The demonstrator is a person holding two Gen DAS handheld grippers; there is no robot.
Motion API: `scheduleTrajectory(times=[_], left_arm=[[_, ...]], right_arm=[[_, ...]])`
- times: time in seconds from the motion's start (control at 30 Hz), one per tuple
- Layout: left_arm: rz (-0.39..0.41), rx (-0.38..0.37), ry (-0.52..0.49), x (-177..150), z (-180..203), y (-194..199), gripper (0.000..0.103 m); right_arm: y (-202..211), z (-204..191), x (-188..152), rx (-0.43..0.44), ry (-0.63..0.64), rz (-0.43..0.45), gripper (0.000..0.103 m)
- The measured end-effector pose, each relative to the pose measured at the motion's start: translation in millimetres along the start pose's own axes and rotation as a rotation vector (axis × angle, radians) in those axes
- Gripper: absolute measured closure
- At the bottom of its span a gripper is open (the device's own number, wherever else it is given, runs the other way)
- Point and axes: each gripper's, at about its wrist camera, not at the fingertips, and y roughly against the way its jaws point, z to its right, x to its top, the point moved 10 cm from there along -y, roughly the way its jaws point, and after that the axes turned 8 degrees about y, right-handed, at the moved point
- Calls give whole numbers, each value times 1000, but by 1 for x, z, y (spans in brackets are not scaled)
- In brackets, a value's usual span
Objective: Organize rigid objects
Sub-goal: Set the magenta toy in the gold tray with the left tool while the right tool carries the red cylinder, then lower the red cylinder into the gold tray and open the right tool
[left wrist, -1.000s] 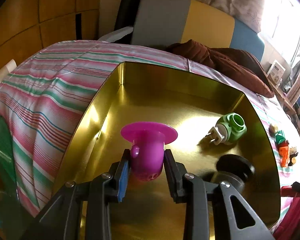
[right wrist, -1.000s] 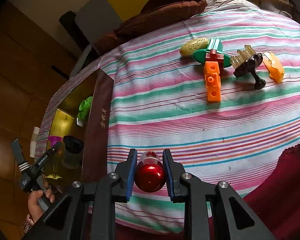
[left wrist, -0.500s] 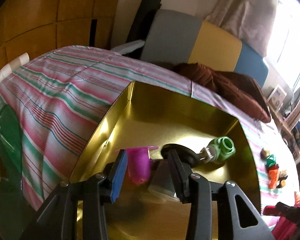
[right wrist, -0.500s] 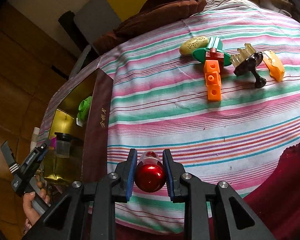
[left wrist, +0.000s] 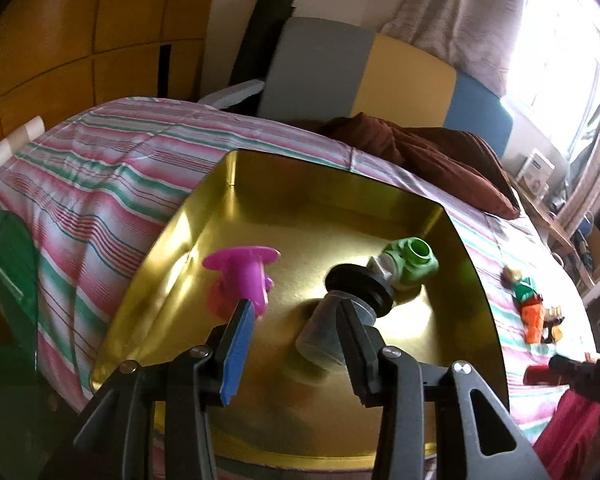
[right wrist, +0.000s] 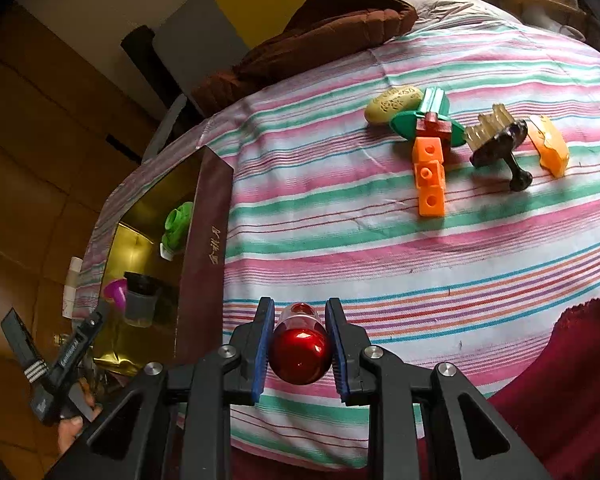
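Holding a red capsule-shaped piece [right wrist: 300, 356] clamped between its jaws, the right gripper [right wrist: 300, 350] hangs over the striped bed cover [right wrist: 380, 240], just beside the gold-lined box [left wrist: 300, 200]. Prob. poised so the piece can go into the box next. Left gripper [left wrist: 296, 320] sits low over the box w/ jaws apart, holding nothing; the purple flanged piece [left wrist: 242, 276] stands just beyond its blue pad, i.e. looks set down. A black-lidded clear cup [left wrist: 342, 312] and green plug piece [left wrist: 410, 260] share the box floor. Loose items, incl. orange blocks [right wrist: 430, 178], wait on the bed, well apart from the box.
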Motion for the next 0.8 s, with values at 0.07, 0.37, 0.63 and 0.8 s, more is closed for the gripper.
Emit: scheduleTrajectory(times=[0.07, 0.37, 0.63, 0.8], left_arm=[[1, -8, -12, -3, 4, 1, 60], [9, -28, -32, -9, 15, 5, 60], [-2, -21, -47, -14, 17, 4, 60], [-10, -22, -36, -16, 15, 3, 60]], right_arm=[[1, -3, 2, 2, 5, 3, 77], [3, -24, 15, 37, 16, 20, 77], [-11, -88, 39, 139, 80, 13, 77], [-32, -137, 47, 206, 125, -17, 77]])
